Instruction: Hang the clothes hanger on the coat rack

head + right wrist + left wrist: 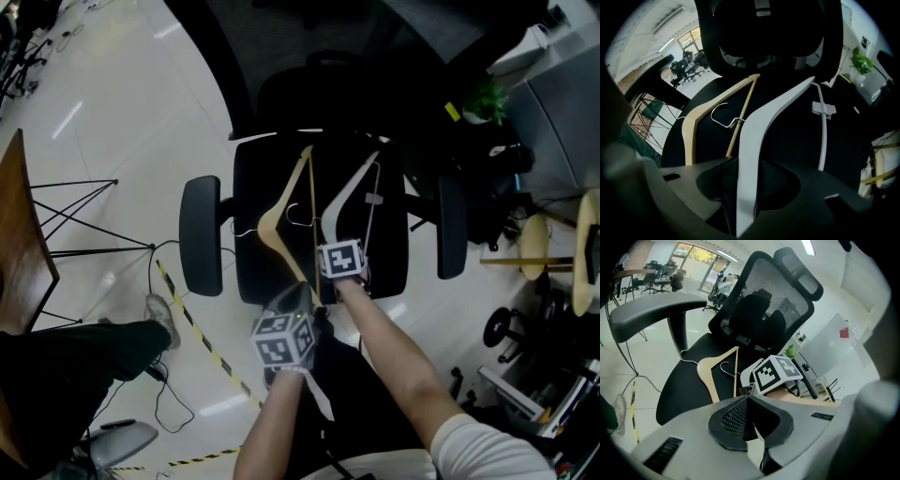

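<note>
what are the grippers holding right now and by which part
The right gripper grips the white hanger near the end of one shoulder arm; the left gripper is shut and empty.

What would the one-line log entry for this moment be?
stage: pickup | right gripper: closed on white hanger lying on chair seat | left gripper: shut, empty | wooden hanger: lying on seat

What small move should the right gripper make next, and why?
Probably squeeze the right gripper firmly shut before lifting: the white hanger on the chair seat runs between its fingers, but a firm grip is not evident.
</note>
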Demonstrator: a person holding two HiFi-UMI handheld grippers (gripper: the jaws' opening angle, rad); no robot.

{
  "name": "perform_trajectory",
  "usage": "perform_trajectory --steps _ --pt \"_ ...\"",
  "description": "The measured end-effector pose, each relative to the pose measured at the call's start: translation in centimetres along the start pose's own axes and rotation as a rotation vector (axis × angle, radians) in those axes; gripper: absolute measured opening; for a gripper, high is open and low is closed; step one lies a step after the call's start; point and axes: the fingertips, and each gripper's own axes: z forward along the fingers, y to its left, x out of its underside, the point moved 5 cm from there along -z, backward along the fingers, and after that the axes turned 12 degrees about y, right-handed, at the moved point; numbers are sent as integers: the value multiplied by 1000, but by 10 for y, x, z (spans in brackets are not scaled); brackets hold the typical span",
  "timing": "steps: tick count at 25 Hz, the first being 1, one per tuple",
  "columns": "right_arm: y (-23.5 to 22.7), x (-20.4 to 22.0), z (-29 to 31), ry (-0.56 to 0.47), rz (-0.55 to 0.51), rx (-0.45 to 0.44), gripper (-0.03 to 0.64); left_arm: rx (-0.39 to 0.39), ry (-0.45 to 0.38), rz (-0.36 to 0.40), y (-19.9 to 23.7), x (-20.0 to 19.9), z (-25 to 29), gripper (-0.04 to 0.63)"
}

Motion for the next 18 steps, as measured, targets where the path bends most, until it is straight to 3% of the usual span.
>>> perform_trajectory --steps 5,11,18 --pt "5 15 -24 -19 35 -27 149 8 0 26 -5 -1 -16 -2" --pt "23 25 -84 -108 174 -190 148 16 2 80 -20 0 -48 -2" --pt "49 24 -182 -260 216 -288 147 33 -28 129 -39 -8 -103 -2"
